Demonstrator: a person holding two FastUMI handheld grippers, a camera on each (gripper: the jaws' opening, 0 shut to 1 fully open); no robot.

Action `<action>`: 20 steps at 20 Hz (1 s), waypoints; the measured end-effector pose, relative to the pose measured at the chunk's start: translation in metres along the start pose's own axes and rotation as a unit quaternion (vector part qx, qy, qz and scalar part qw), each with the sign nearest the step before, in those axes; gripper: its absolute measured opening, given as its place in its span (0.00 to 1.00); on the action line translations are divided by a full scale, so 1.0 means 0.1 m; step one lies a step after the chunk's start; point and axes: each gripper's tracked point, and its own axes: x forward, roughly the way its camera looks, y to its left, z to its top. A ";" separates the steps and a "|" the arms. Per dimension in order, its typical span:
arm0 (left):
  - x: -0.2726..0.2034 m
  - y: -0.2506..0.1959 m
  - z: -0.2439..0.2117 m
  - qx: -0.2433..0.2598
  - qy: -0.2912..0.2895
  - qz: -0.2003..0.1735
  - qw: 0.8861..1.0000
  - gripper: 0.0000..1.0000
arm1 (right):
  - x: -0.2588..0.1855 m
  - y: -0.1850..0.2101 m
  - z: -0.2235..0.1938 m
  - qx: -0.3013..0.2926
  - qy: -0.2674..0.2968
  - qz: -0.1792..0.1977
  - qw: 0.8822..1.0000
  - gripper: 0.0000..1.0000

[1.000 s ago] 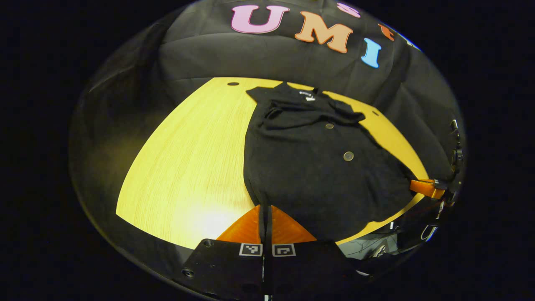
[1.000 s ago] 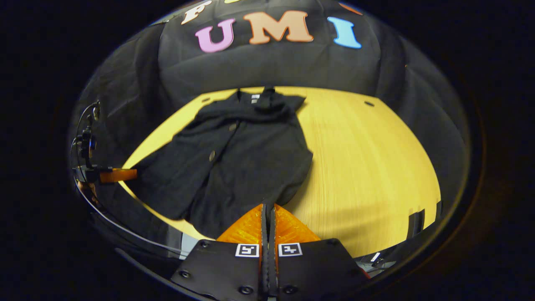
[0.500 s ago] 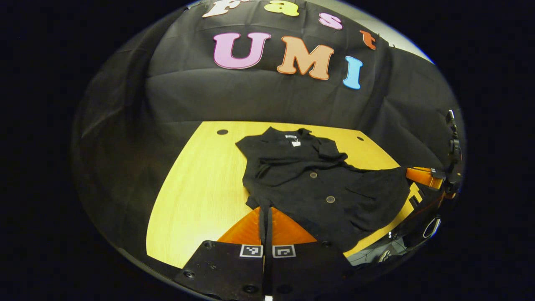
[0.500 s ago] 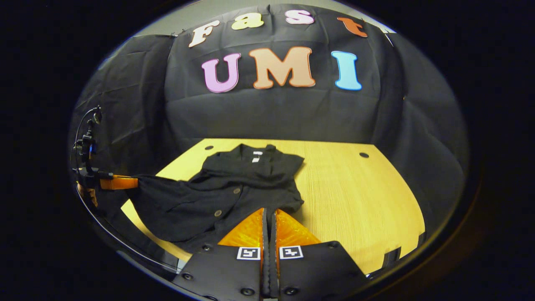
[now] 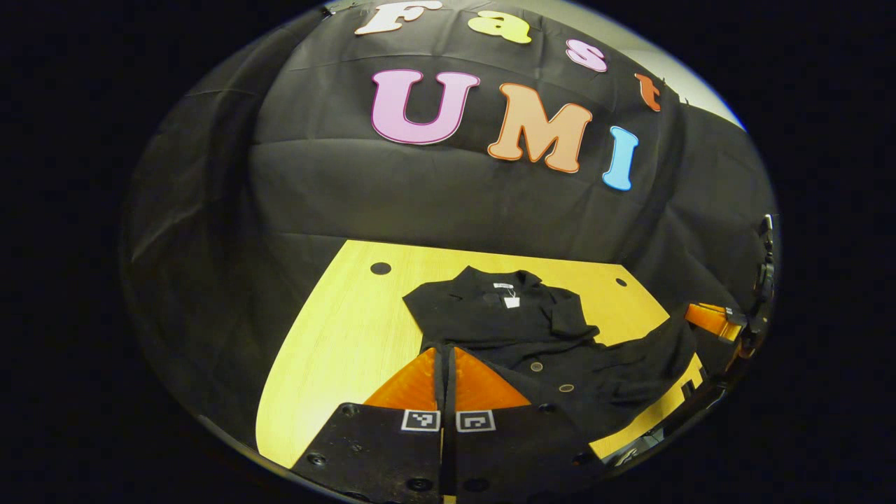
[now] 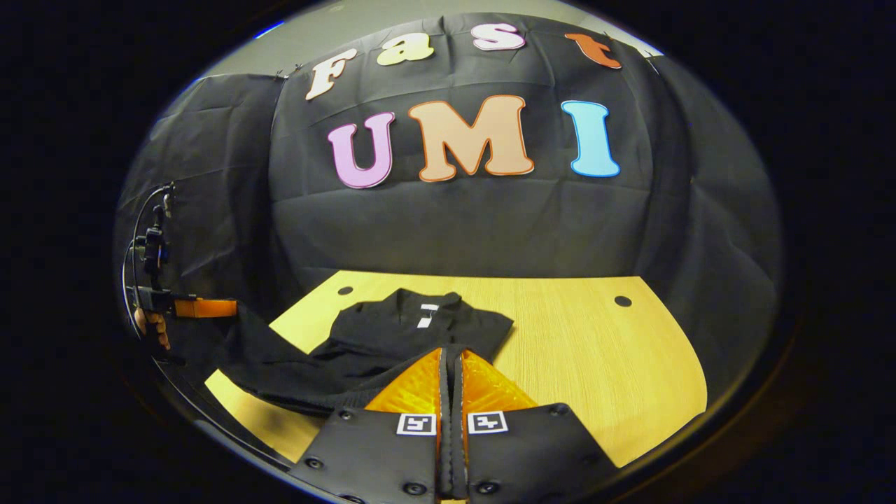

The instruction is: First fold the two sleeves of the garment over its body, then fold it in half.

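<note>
Since 1 s ago both grippers (image 5: 444, 364) (image 6: 451, 367) have lifted the shirt (image 5: 532, 336) hem off the table (image 5: 336, 350), each clamped on a corner so it can fold in half

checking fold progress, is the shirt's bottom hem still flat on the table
No, both grippers, left and right, hold the shirt hem lifted off the table.

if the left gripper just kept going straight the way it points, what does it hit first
Probably the black shirt: the left gripper holds its near edge, and the folded collar end lies just ahead on the wooden table. If it passed above that, the black cloth wall comes next; depth is unclear.
</note>
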 end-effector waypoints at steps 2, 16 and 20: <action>0.17 0.03 0.12 0.005 0.000 0.006 1.000 0.00 | 0.21 -0.08 0.16 0.004 -0.002 0.003 1.000 0.02; 1.91 0.37 0.28 0.000 0.085 0.059 0.995 0.00 | 2.03 -0.57 0.45 0.046 0.074 -0.002 0.996 0.02; 2.17 0.60 0.59 -0.002 0.019 0.141 0.990 0.59 | 2.24 -0.87 0.66 0.059 0.035 -0.066 0.995 0.62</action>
